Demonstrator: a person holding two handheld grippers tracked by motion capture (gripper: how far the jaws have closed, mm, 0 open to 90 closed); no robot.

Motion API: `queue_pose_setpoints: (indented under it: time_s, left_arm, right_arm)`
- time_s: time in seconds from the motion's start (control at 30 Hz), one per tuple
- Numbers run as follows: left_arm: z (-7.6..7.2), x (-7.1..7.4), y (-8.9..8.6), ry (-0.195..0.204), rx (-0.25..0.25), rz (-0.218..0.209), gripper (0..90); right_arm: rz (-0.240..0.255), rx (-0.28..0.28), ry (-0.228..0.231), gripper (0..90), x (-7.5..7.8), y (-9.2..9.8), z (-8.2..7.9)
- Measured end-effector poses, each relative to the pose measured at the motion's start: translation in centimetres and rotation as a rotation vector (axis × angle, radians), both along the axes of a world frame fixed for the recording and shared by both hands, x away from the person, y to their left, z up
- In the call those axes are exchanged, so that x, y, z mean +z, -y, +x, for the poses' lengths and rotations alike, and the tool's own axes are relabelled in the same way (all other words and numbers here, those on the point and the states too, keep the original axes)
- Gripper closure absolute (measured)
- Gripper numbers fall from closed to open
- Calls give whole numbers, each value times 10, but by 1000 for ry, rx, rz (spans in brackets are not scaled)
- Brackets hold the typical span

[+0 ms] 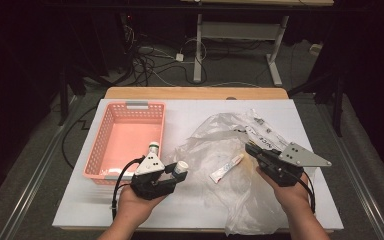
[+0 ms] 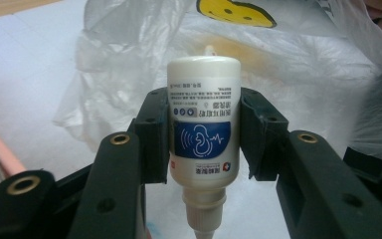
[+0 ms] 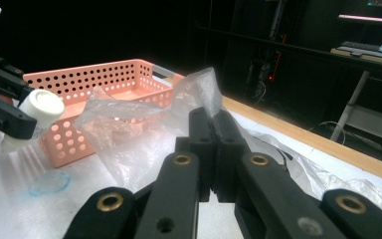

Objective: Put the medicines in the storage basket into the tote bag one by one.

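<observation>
two forearms come in from the near edge of the white table (image 1: 190, 210), one gripper in each hand. left gripper (image 1: 172, 176) has its jaws pinching a small white bottle (image 2: 204, 124) round its middle, cap end pointing back toward the hand, so the bottle lies level, just right of the pink basket's (image 1: 96, 150) near right corner. that placing suggests the bottle came out of the bag and is headed for the basket, where another small bottle with a green band (image 1: 153, 147) stands by the right wall. right gripper (image 3: 214, 149) has its jaws pressed together on a fold of the clear plastic bag (image 1: 215, 135), lifting that edge off the table; my guess is that this keeps the mouth of the bag open and stops it sliding while things are taken out. a slim white tube (image 1: 226, 168) lies on the bag between the two grippers, probably next to go. further printed packets (image 1: 262, 135) rest under the plastic on the far right side. a faint blue ring mark (image 3: 48, 182) shows on the table close to the basket.
</observation>
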State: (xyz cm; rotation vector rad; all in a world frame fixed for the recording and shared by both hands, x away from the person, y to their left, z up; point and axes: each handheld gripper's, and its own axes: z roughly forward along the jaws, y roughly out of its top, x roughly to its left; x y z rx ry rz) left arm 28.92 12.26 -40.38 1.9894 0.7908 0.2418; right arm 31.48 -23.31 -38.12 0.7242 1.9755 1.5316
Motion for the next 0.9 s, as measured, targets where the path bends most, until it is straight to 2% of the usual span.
queue_pose_setpoints:
  time_s: [0.63, 0.77, 0.9]
  left_arm:
    - [1, -15, 30, -14, -51, 37, 578]
    - [4, -17, 40, -18, -64, 39, 578]
    - [9, -18, 53, -4, -75, 54, 578]
  right_arm:
    - [-7, 4, 3, 897, -1, -2, 0]
    - [-8, 3, 4, 897, 0, -2, 0]
    - [-4, 2, 0, 896, 0, -2, 0]
